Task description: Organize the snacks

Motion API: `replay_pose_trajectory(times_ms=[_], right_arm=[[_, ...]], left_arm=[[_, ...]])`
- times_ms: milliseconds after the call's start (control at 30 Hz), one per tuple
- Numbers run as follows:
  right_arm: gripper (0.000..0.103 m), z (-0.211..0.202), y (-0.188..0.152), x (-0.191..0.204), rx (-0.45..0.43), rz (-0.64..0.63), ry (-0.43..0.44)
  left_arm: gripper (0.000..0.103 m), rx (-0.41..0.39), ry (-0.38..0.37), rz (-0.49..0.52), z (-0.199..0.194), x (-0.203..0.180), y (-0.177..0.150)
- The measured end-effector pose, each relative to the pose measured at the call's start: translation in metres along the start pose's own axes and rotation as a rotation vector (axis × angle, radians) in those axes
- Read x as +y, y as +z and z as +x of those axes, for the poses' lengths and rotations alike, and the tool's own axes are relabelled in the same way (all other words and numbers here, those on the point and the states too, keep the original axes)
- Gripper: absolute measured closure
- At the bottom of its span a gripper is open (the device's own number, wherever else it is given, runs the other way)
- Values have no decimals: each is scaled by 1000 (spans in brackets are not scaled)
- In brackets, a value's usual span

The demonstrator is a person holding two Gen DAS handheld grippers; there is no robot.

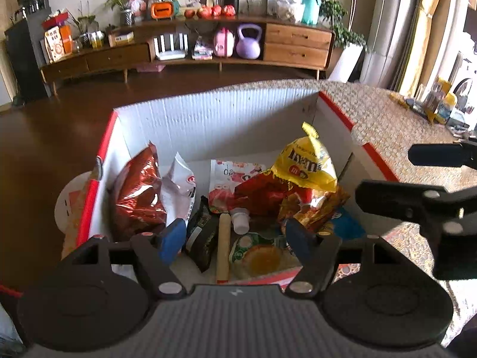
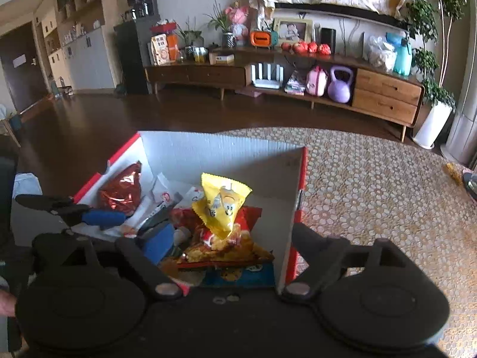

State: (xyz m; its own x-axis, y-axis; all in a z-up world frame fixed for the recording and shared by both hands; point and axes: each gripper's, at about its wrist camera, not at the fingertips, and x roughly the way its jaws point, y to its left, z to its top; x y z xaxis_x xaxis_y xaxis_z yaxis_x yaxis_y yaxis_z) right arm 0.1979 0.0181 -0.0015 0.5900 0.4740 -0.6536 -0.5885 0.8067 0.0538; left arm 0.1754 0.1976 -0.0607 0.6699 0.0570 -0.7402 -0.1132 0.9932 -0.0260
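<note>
A white cardboard box (image 1: 208,113) with red edges stands on a patterned table and holds several snacks. A yellow M&M's bag (image 1: 307,164) tops the right-hand pile, over a red pack and an orange chip bag (image 1: 313,208). At the left leans a red-brown foil bag (image 1: 137,197) with a white bag (image 1: 182,185) beside it. My left gripper (image 1: 235,237) is open over the box's near side, with nothing pressed between its blue pads. My right gripper (image 2: 235,241) is open, straddling the box's (image 2: 223,149) right wall beside the yellow bag (image 2: 222,205).
A black packet (image 1: 202,232), a beige stick (image 1: 223,247) and a jelly cup (image 1: 259,253) lie on the box floor. The patterned tablecloth (image 2: 372,194) stretches to the right, with small items (image 1: 441,104) at its far edge. A wooden sideboard (image 2: 298,68) lines the far wall.
</note>
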Motion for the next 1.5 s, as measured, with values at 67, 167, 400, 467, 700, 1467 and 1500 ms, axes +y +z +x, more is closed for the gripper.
replay_pose_trajectory(times_ms=[67,167,400,467,700,1467,1500], right_arm=[[12,-12,-2,1,-20,-5,8],[5,-28,-3,2,-52,-5,12],[0,-66,-11,1,-124,3,28],[0,-77,-14,0,-144,12,29],[0,-107,-25,-9,-202,61,31],[0,-154,-57,-15,-259,97,49],[0,-155,-58,-14,-262,90,44]], left_arm=[[29,-18,-7,-3,-10,0,-1],[29,-40,-24,-4,-26,-2,-2],[18,-126,-26,21,-66,-11,-7],[18,-145,-22,36,-76,-16,-9],[0,-212,-52,28,-108,-28,-14],[0,-357,-52,-11,-173,-56,-31],[0,-359,-56,-9,-174,-57,-32]])
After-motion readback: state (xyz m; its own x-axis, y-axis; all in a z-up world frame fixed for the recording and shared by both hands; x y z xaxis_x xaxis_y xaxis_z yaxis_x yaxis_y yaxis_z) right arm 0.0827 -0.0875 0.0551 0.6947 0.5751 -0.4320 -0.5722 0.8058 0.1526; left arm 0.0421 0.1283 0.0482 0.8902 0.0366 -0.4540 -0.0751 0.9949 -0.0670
